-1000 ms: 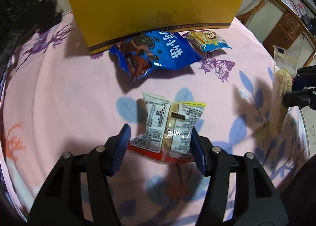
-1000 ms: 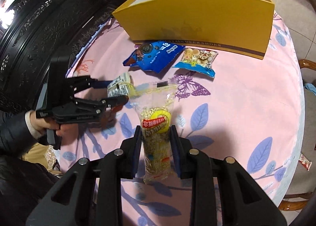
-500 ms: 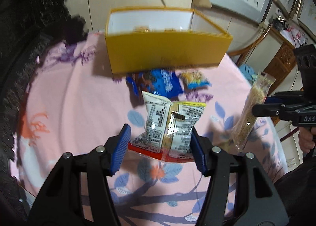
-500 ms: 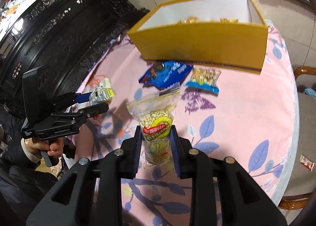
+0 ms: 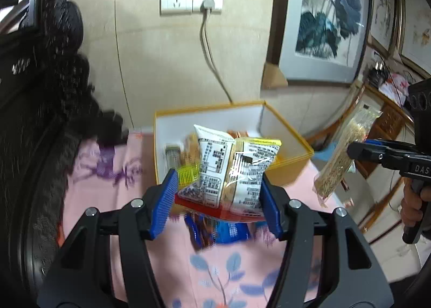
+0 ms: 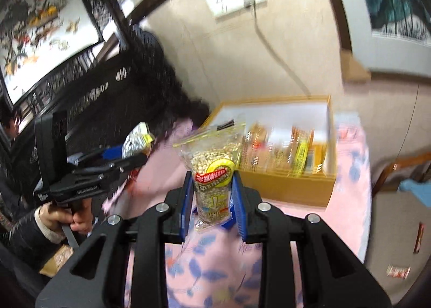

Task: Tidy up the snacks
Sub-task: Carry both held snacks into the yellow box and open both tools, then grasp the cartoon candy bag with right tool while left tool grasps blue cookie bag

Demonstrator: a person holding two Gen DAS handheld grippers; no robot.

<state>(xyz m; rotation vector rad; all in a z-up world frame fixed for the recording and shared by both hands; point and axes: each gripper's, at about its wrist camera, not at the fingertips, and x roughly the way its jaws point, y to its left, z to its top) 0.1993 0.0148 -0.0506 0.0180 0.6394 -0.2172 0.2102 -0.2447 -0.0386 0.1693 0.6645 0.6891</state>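
Below held packet (image 5: 231, 173), perhaps blue wrapper (image 5: 229, 230)

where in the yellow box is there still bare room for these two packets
In the yellow box, snacks crowd the near wall and right side. The free patch is the white floor along the far wall and left corner. In the left view, packets fill the left corner; bare floor borders the right wall.

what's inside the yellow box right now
Inside the yellow box, several snack packets stand in a row, blurred. The seed bag held in front covers the box's left end, so anything there is hidden.
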